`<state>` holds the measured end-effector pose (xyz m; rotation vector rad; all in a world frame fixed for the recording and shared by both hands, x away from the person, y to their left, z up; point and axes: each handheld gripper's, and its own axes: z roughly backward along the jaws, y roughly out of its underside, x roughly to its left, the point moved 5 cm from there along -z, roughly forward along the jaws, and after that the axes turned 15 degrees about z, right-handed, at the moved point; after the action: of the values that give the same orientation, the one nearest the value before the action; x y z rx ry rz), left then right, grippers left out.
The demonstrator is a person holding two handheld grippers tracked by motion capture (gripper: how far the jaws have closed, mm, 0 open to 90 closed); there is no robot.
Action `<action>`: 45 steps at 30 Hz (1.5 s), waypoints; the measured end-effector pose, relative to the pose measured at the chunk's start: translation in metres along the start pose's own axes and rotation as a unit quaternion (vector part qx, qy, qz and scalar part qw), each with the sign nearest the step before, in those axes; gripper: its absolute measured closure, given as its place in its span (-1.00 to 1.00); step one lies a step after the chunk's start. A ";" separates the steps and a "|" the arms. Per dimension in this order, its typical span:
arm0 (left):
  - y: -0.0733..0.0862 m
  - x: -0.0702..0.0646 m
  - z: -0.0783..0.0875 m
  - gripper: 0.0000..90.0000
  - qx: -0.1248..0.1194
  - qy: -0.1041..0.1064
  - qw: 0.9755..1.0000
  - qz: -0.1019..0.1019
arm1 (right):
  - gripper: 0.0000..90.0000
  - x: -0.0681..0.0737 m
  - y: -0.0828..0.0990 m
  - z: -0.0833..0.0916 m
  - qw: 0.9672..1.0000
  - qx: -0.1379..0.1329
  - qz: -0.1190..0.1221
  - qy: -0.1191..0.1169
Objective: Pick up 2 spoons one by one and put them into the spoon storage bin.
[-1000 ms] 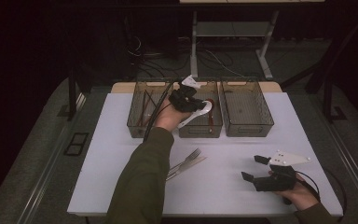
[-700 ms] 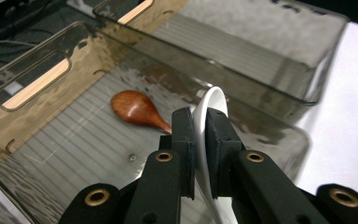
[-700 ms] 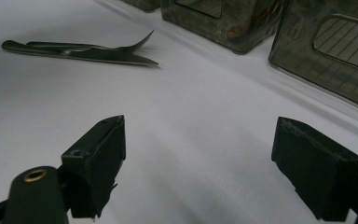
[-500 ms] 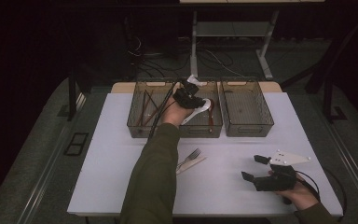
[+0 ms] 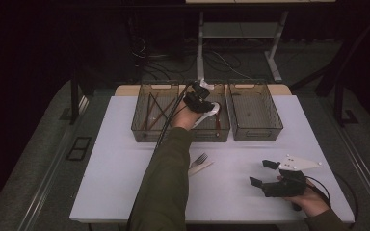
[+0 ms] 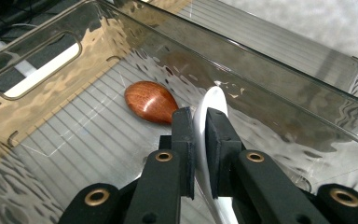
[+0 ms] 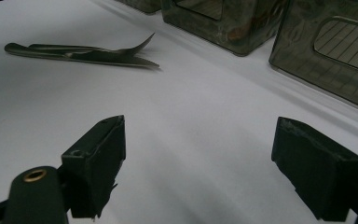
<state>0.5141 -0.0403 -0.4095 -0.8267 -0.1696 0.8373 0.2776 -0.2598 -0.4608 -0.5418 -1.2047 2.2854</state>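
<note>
Now lower: left gripper [image 6: 200,135], white spoon [image 6: 209,116].

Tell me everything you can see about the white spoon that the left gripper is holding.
The white spoon looks like smooth, glossy plastic or ceramic, with a thin curved edge and a rounded tip. The left gripper is shut on it, its black jaws pressing on both faces, edge-up. It hangs inside the middle clear bin, its tip near the ribbed floor, close to a brown wooden spoon lying there. Whether the two touch is unclear. Its lower part runs out of frame.
</note>
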 end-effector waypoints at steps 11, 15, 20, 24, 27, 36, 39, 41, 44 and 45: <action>-0.003 -0.002 0.004 0.29 -0.008 0.005 1.000 0.014 | -0.60 0.001 -0.001 0.000 1.000 0.001 0.003 -0.001; -0.002 -0.006 0.009 0.13 -0.007 0.013 1.000 0.012 | -0.60 0.001 0.000 0.000 1.000 0.000 0.003 -0.001; -0.002 -0.014 0.018 0.01 -0.017 0.031 0.999 0.006 | -0.60 0.000 0.000 -0.001 1.000 0.002 0.004 -0.001; 0.001 -0.019 0.026 -0.05 -0.027 0.045 0.999 0.006 | -0.60 -0.001 0.000 -0.001 1.000 0.002 0.002 0.002; 0.007 -0.024 0.033 -0.09 -0.030 0.057 0.998 0.005 | -0.60 -0.001 0.001 -0.001 1.000 0.002 0.003 0.002; 0.023 -0.040 0.056 -0.21 -0.035 0.077 0.996 -0.007 | -0.60 -0.003 0.002 -0.001 1.000 0.006 0.001 0.005; 0.027 -0.045 0.064 -0.24 -0.038 0.083 0.996 -0.011 | -0.60 -0.003 0.002 -0.001 1.000 0.007 0.000 0.006; 0.030 -0.047 0.068 -0.24 -0.036 0.086 0.995 -0.020 | -0.60 -0.003 0.002 -0.001 1.000 0.008 0.001 0.006; 0.036 -0.051 0.073 -0.26 -0.040 0.086 0.995 -0.019 | -0.60 -0.004 0.003 -0.002 1.000 0.010 0.000 0.008; 0.038 -0.051 0.074 -0.26 -0.041 0.087 0.995 -0.022 | -0.60 -0.004 0.003 -0.002 1.000 0.010 0.001 0.008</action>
<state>0.4247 -0.0189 -0.3763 -0.9652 -0.0695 0.7162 0.2806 -0.2625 -0.4639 -0.5530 -1.1723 2.2881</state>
